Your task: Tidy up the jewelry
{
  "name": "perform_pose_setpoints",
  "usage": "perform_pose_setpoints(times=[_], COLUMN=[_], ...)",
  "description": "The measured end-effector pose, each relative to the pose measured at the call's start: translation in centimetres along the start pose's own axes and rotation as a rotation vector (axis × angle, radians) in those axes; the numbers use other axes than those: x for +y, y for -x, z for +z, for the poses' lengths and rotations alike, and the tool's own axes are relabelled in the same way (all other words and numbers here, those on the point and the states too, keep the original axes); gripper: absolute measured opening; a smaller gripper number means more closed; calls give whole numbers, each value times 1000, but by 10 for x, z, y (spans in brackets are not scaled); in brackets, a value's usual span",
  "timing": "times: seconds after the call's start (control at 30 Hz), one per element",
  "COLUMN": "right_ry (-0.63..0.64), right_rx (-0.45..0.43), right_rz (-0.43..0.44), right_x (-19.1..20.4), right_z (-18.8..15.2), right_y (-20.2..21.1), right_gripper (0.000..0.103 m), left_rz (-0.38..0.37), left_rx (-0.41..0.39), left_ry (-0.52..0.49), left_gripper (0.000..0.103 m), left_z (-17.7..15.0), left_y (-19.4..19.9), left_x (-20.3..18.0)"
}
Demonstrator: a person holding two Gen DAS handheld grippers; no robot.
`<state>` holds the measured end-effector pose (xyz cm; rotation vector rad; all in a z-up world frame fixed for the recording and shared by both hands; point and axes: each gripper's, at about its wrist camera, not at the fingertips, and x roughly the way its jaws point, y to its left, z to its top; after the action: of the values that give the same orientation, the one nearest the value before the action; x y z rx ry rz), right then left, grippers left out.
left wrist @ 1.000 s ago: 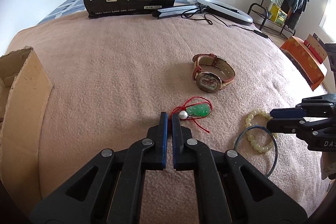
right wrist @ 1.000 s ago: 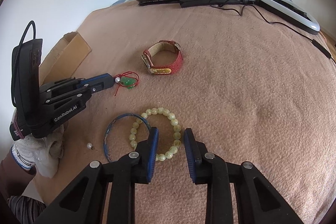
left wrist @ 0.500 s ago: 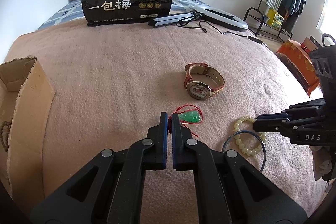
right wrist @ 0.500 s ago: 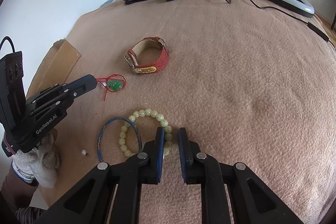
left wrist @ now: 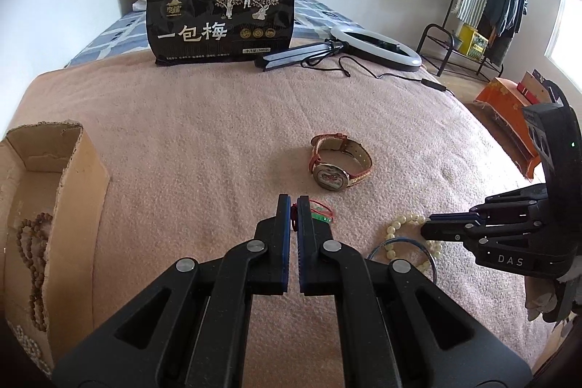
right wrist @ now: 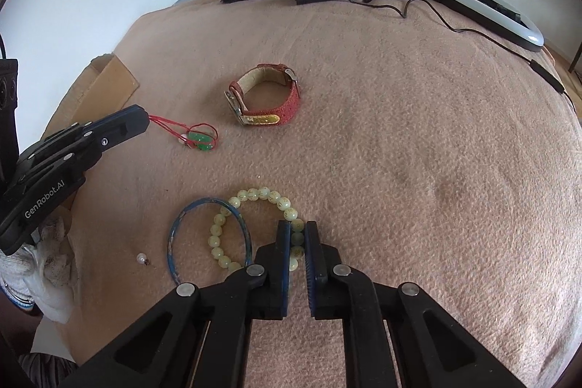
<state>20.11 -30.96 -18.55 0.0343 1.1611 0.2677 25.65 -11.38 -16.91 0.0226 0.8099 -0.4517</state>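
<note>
The left claw (left wrist: 294,202) is pinched closed on the red cord (right wrist: 165,126) of the green pendant (right wrist: 199,139), its two blue pads drawn almost together with the cord caught between their tips; from the right wrist view the cord runs taut from the claw toward 4 o'clock down to the pendant, which lies on the pink blanket (right wrist: 400,151) covering the bed. The right claw (right wrist: 297,235) is clamped on the pale bead bracelet (right wrist: 254,195), with several beads squeezed between its pads at the 4 o'clock side of the loop. A thin blue bangle (right wrist: 209,235) overlaps the bracelet on its 9 o'clock side, both flat on the blanket. A loose white pearl (right wrist: 141,258) sits just beyond the bangle at 8 o'clock. The red-strapped watch (right wrist: 265,97) stands on its edge at 12 o'clock from the bracelet, well apart from both claws. In the left wrist view a cardboard box (left wrist: 72,177) sits at 9 o'clock with a brown bead string (left wrist: 34,253) inside it. At the far edge, toward 12 o'clock, a black snack bag (left wrist: 222,19) stands upright, with a ring light (left wrist: 374,48) lying beside it at 3 o'clock.
</note>
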Motion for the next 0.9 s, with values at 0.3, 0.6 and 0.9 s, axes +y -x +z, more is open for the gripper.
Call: perform_pose_setpoints(times=[0.3,0.6,0.9], right_ry=[10,14,21], right_rx=[-73,-139,-181], right_rz=[-16,-40,-52], right_x=[9,21,31], right_z=[-5,-1,-5], right_y=[35,71,103], right_gripper=[5,5,5], left_rz=[-6,-3,0], left_rx=[-53,-101,-146], left_ry=[2,-7,-9], left_gripper=[1,1,1], left_z=[8,13,16], left_y=[32,65,99], left_x=[-1,-4,-6])
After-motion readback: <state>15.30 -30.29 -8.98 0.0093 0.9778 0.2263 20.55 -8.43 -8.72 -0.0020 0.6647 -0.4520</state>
